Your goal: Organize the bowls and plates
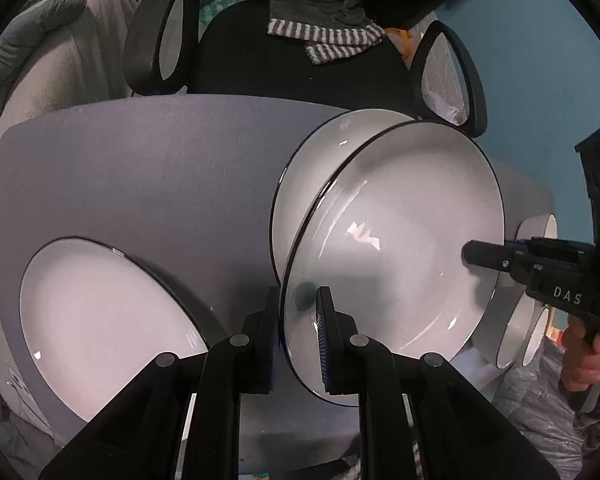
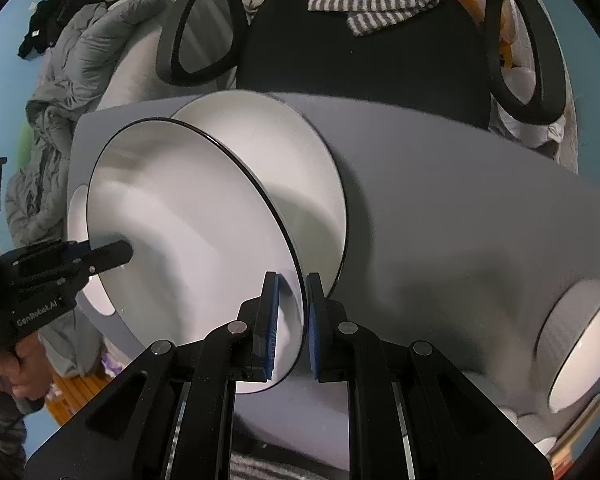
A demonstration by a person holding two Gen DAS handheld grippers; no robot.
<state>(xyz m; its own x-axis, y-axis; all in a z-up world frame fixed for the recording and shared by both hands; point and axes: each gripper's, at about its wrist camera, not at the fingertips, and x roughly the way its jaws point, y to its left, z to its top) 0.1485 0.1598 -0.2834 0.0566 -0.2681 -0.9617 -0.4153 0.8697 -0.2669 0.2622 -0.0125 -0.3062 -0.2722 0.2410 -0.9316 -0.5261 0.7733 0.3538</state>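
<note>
White plate (image 1: 400, 240) pinched at opposite rims by both nearly closed claws.

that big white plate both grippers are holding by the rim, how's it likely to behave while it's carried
The plate looks like glazed ceramic, so probably rigid, fairly heavy and breakable if dropped. Its glossy rim sits between the pads of the left gripper and right gripper, so it may slip. It hangs above another plate.
</note>
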